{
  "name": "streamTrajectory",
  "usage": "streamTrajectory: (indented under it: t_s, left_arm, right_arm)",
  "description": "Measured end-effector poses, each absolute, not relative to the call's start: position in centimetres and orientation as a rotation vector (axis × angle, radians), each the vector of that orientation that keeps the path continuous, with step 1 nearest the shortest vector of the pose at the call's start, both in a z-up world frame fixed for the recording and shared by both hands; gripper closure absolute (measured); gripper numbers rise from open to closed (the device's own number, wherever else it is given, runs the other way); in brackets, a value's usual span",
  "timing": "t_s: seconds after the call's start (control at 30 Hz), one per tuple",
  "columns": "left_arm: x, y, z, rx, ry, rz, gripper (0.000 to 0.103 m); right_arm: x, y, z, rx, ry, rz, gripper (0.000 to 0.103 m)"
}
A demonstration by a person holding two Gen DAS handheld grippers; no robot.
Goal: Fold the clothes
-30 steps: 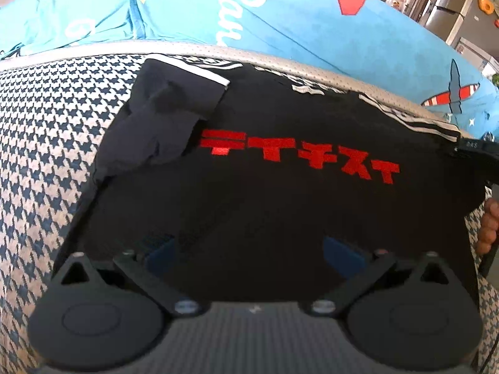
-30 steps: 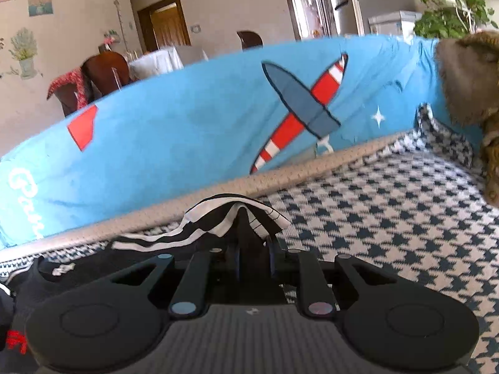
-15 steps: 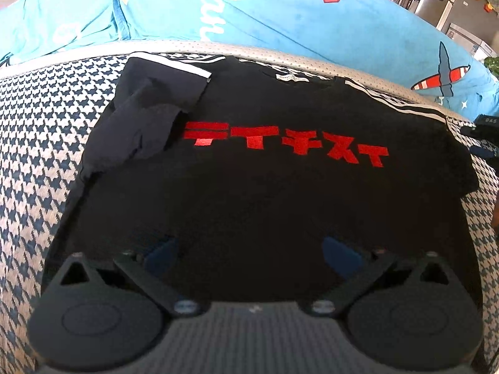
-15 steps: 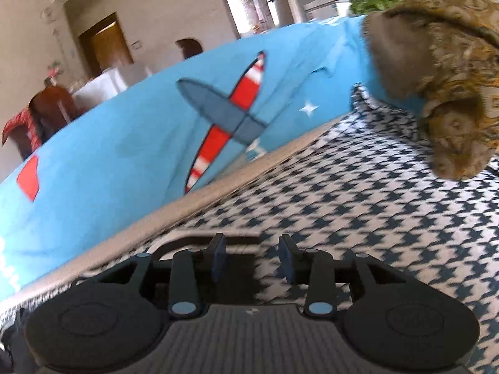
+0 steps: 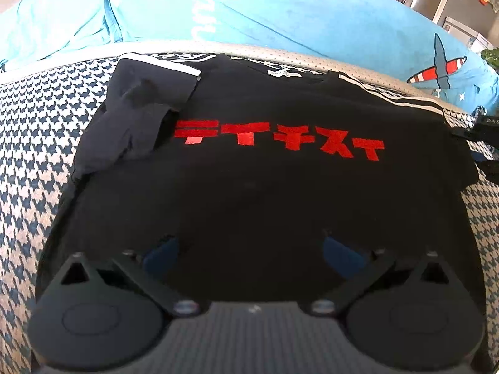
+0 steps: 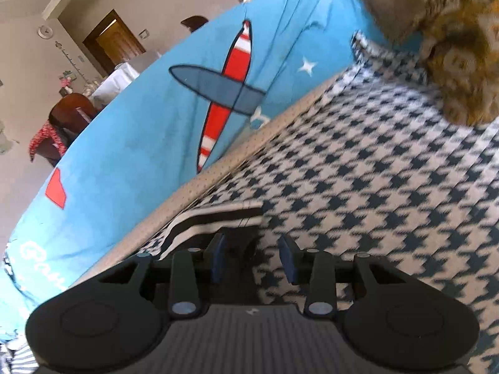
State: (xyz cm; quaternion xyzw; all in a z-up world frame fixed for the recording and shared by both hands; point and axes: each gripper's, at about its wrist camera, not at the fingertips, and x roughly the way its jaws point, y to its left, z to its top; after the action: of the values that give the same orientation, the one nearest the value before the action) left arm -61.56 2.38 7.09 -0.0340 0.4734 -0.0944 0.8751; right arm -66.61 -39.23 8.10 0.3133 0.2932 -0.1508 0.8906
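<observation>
A home living room, houndstooth sofa seat (image 6: 389, 162), wooden door (image 6: 117, 42) and dining chair (image 6: 73, 118) showing beyond its blue-covered backrest (image 6: 149, 131)

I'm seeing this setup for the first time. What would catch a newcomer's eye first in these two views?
First the black T-shirt with red lettering, spread flat on the houndstooth cover, one sleeve folded in at its left. Behind runs a bright blue cushion bearing a red-and-white plane. The left tongs hang open over the shirt; the right tongs stand open by its striped sleeve edge.
</observation>
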Motion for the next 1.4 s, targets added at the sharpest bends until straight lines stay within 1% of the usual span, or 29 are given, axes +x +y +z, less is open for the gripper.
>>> streamTrajectory:
  t_s: [0.13, 0.17, 0.2, 0.27, 0.37, 0.47, 0.57, 0.67, 0.9, 1.1, 1.17, 1.27, 1.4]
  left_arm:
    - [-61.5, 2.3, 7.0, -0.067, 0.991, -0.196, 0.000]
    - [-61.5, 2.3, 7.0, -0.065, 0.991, -0.196, 0.000]
    - [-61.5, 2.3, 7.0, -0.063, 0.991, -0.195, 0.000]
    - [-61.5, 2.3, 7.1, -0.063, 0.991, -0.195, 0.000]
    - [-61.5, 2.2, 7.1, -0.064, 0.992, -0.195, 0.000]
    - [-61.5, 2.1, 7.0, -0.053, 0.993, -0.196, 0.000]
    - [-61.7, 1.9, 7.0, -0.040, 0.993, -0.204, 0.000]
    - [-61.6, 1.8, 6.9, -0.031, 0.995, -0.206, 0.000]
    - [-61.7, 1.6, 7.0, -0.027, 0.995, -0.213, 0.000]
    - [-61.8, 1.7, 7.1, -0.022, 0.988, -0.215, 0.000]
    - [-61.7, 1.9, 7.1, -0.029, 0.984, -0.213, 0.000]
    - [-61.6, 2.2, 7.1, -0.038, 0.982, -0.202, 0.000]
    - [-61.4, 2.3, 7.1, -0.048, 0.986, -0.197, 0.000]
  right_arm:
    - [-66.0, -38.2, 7.7, 0.621, 0.614, -0.296, 0.065]
    - [-65.9, -38.0, 7.5, 0.614, 0.615, -0.292, 0.073]
    - [-65.8, -37.8, 7.4, 0.607, 0.619, -0.286, 0.085]
    - [-65.7, -37.5, 7.3, 0.600, 0.619, -0.287, 0.089]
    - [-66.3, -36.8, 8.6, 0.536, 0.565, -0.346, 0.092]
    - [-66.8, -35.5, 10.5, 0.419, 0.527, -0.401, 0.092]
    - [-66.6, -34.4, 10.9, 0.259, 0.547, -0.501, 0.093]
    - [-66.3, -36.1, 9.8, 0.328, 0.607, -0.521, 0.093]
    - [-67.4, -37.9, 10.2, 0.500, 0.560, -0.399, 0.092]
    - [-66.4, -36.1, 11.1, 0.486, 0.508, -0.221, 0.091]
    - [-65.7, -35.2, 10.9, 0.478, 0.513, -0.169, 0.090]
    - [-64.8, -33.9, 10.3, 0.463, 0.526, -0.115, 0.085]
    - [-63.5, -32.3, 9.6, 0.428, 0.551, -0.055, 0.084]
